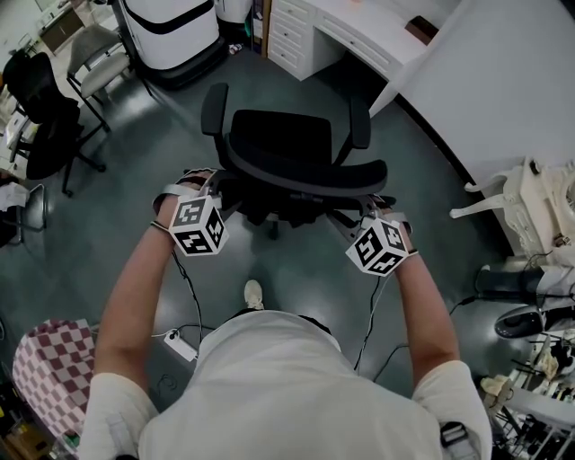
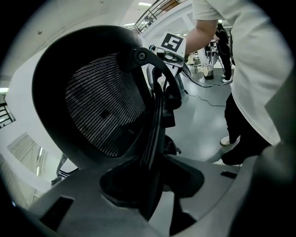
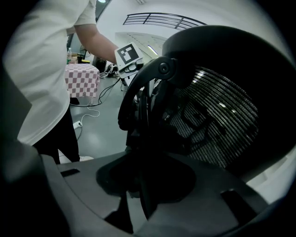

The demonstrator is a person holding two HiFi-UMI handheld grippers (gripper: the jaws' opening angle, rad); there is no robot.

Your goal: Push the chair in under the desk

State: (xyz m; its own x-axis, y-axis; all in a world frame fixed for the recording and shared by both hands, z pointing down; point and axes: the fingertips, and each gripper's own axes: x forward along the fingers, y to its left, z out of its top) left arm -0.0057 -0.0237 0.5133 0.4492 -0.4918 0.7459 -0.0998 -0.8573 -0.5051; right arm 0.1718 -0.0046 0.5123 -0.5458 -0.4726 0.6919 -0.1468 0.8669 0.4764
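A: Currently, chair [image 1: 287, 144] location?
B: Mid-floor, short of desk [image 1: 359, 27], seat facing it. Grip: left gripper [image 1: 211, 182] and right gripper [image 1: 373, 205] each pinch one backrest [image 1: 305, 172] edge. Desk lies beyond, slightly right.

light: dim, overhead | gripper views: fisheye, black corners, chair [image 2: 101, 111] backlit

place: office-lab | evidence: office chair [image 1: 286, 144], white desk [image 1: 370, 42], power strip [image 1: 180, 344]
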